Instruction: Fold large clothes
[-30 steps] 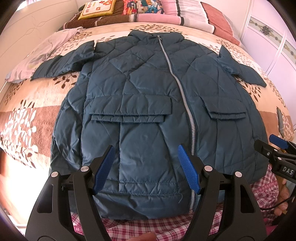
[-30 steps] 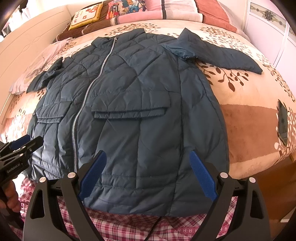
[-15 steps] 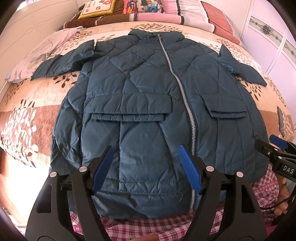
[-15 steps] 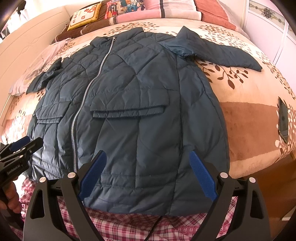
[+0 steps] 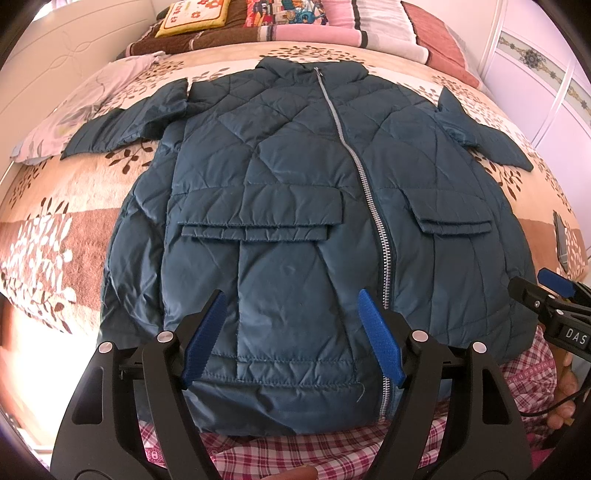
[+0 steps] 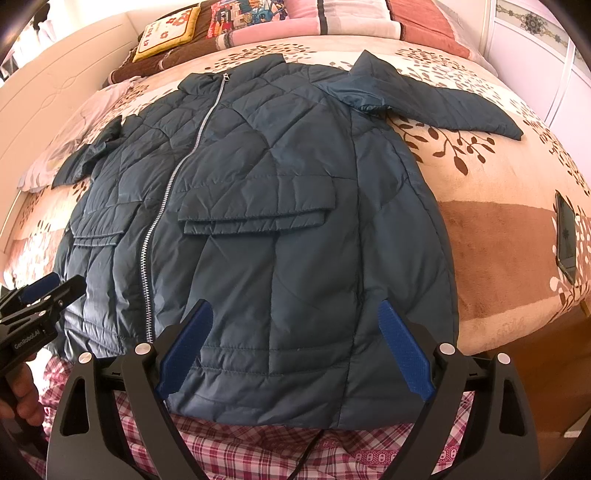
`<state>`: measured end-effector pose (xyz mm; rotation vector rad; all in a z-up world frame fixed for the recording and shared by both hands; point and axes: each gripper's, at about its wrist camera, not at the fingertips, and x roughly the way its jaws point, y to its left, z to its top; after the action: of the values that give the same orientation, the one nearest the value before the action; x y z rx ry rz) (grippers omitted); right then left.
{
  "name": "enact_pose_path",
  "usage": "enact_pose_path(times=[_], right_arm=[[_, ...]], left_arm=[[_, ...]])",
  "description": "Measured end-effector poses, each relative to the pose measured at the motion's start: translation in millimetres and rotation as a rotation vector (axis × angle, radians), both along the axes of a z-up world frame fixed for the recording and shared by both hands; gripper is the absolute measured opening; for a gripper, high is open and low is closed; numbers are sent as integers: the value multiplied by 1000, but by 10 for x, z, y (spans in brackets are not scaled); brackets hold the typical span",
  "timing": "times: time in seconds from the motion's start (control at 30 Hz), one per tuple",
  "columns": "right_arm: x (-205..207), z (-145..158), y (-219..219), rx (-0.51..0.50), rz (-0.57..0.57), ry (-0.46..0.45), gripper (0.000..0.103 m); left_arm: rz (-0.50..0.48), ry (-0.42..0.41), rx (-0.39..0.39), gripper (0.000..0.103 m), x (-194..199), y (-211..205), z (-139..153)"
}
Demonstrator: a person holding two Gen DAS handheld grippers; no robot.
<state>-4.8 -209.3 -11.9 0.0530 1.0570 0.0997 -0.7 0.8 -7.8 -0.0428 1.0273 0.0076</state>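
Left wrist view gives me the blue jacket (image 5: 295, 229) spread front-up and zipped on the bed (image 5: 55, 229), its hem hanging over the near edge at 6 o'clock, where the plaid cloth (image 5: 332, 454) below it is cut off by the frame. My left gripper (image 5: 291, 339) hangs over the hem with its fingers spread wide, pinching nothing. At 3 o'clock only the tip of the right gripper (image 5: 550, 295) pokes in, so I cannot judge it from here.

From the right wrist view the right gripper (image 6: 295, 350) is likewise spread and empty above the jacket (image 6: 280, 221) hem. The sleeve at 1 o'clock lies out flat; the other sleeve, at 9 o'clock, is mostly hidden behind the jacket body. A phone (image 6: 565, 236) lies at 3 o'clock, squeezed by the lens. The pillows (image 6: 258, 18) at 12 o'clock are cropped.

Against a second ago, the left gripper has eased slightly forward; the jacket has not shifted.
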Motion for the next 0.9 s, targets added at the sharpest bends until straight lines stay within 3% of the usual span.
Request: enact_pose_path(times=[0.9], right_arm=[[-10,-43,-45,11,-5,6,89]], left_arm=[[1,25,5,74,-3,30,-65]])
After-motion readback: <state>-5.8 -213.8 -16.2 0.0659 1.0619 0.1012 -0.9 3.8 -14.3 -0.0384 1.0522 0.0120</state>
